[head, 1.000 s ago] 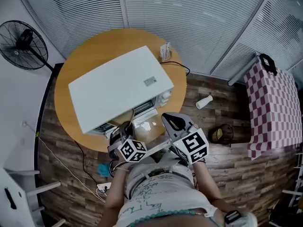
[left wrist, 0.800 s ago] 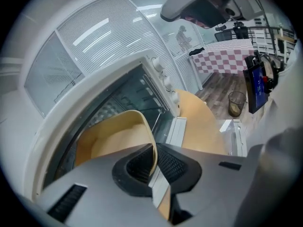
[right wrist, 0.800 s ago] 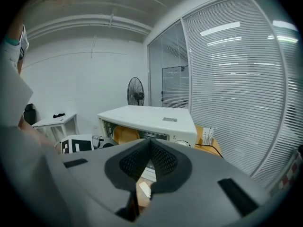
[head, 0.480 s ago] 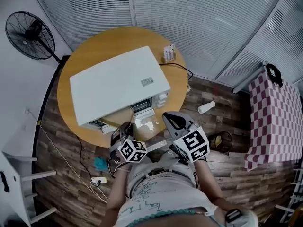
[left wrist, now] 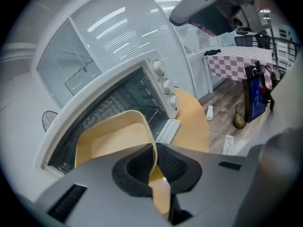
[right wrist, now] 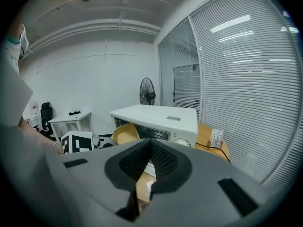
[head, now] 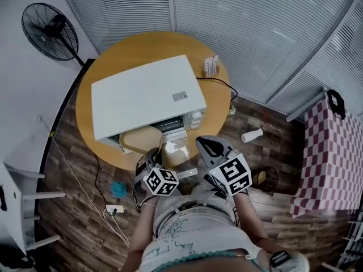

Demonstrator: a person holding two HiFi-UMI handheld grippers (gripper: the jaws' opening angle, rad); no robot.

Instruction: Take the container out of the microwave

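A white microwave stands on a round wooden table, its glass door folded down at the front. A tan container sticks out of the opening over the table's near edge. My left gripper is shut on its near rim. In the left gripper view the pads clamp the thin wall of the container at the left gripper. My right gripper hovers to the right of the door, shut with nothing in it. In the right gripper view the right gripper faces the microwave and the container.
A small card stand sits on the table's far right edge with a cable beside it. A standing fan is at the far left. On the wooden floor lie a bottle, a bin and a power strip. A checkered table stands at right.
The left gripper has drawn the container further out of the microwave, so more of it shows in front of the opening. The right gripper has shifted only slightly.
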